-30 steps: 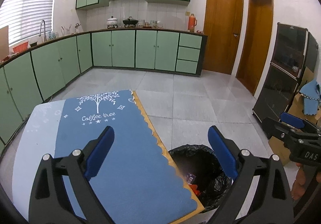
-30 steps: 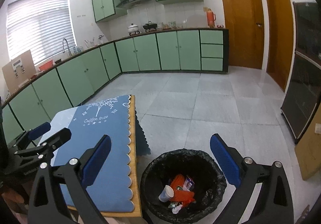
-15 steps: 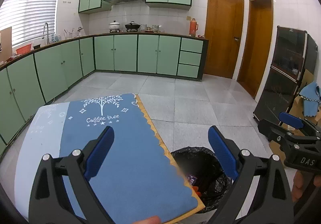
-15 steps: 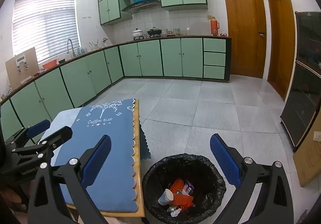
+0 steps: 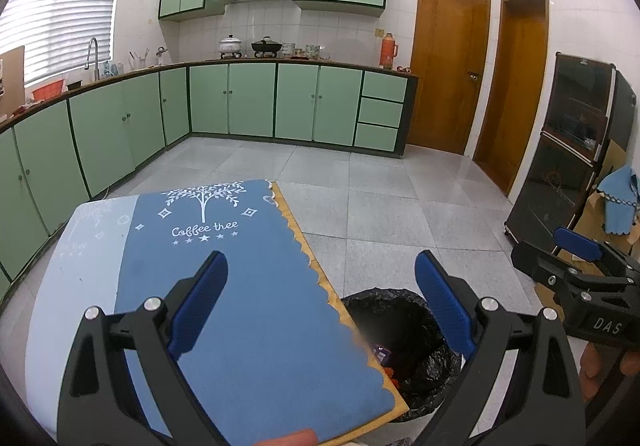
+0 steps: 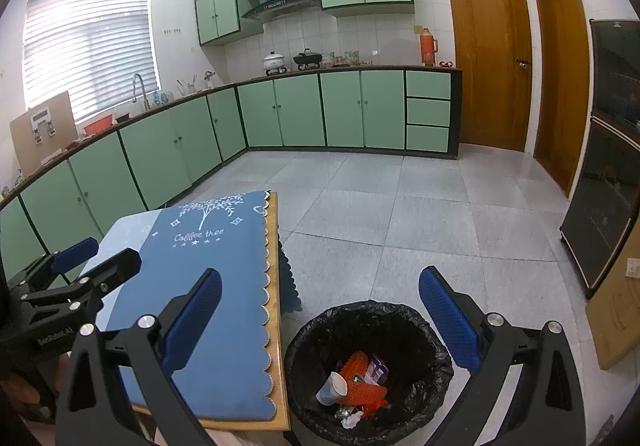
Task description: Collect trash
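Your left gripper [image 5: 320, 296] and right gripper [image 6: 320, 304], jaws spread and empty, hover over the bare blue scalloped tablecloth [image 6: 216, 286] because the trash [image 6: 356, 386] already lies in the black-lined round bin [image 6: 400, 320] at lower centre.

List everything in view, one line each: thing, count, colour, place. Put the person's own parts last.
table: one, wood, near left
tablecloth: one, blue with white tree print, on the table
bin: one, black bag liner, on the floor right of the table
paper cup: one, blue and white, in the bin
mesh wrapper: one, orange, in the bin
purple packet: one, in the bin
cabinets: many, green, along the walls
flask: one, red, on the counter
doors: two, brown, far right
black cabinet: one, right wall
left gripper: one, black with blue fingers, open, empty
right gripper: one, same, open, empty
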Available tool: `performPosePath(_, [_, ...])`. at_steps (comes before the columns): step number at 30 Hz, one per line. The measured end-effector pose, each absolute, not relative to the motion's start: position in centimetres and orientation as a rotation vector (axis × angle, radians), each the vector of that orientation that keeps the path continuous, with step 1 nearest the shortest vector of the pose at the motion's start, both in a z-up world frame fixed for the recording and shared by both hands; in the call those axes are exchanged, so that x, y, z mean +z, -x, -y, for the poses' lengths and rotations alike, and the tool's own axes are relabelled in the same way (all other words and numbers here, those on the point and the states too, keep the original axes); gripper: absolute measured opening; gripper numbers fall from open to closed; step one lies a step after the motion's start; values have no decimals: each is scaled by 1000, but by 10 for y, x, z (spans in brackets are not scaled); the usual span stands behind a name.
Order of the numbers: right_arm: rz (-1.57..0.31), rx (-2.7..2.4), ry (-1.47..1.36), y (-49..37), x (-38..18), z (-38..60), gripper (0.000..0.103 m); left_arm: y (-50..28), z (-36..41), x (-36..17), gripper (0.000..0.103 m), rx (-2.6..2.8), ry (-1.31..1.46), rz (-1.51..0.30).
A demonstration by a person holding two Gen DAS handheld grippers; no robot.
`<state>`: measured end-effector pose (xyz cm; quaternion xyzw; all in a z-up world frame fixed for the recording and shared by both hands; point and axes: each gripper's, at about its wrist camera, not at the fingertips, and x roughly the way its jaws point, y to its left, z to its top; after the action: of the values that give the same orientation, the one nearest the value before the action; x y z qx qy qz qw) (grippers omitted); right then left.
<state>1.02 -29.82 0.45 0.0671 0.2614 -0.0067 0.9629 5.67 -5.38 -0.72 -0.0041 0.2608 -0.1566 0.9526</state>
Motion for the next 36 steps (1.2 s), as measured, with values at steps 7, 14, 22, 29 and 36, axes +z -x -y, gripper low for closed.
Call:
performPosePath(7, [-530, -13, -132, -11, 5, 298, 97, -57, 53, -8, 92, -318, 10, -530])
performPosePath(14, [-533, -14, -133, -12, 5, 296, 97, -57, 53, -8, 92, -318, 11, -531])
performPosePath(22, [-539, -15, -135, -14, 4, 297, 97, -57, 52, -8, 92, -317, 13, -533])
performPosePath(29, [-541, -14, -135, -16, 3, 296, 97, -57, 52, -9, 92, -316, 14, -534])
performPosePath(36, [-541, -13, -137, -16, 3, 296, 97, -57, 51, -9, 92, -316, 14, -534])
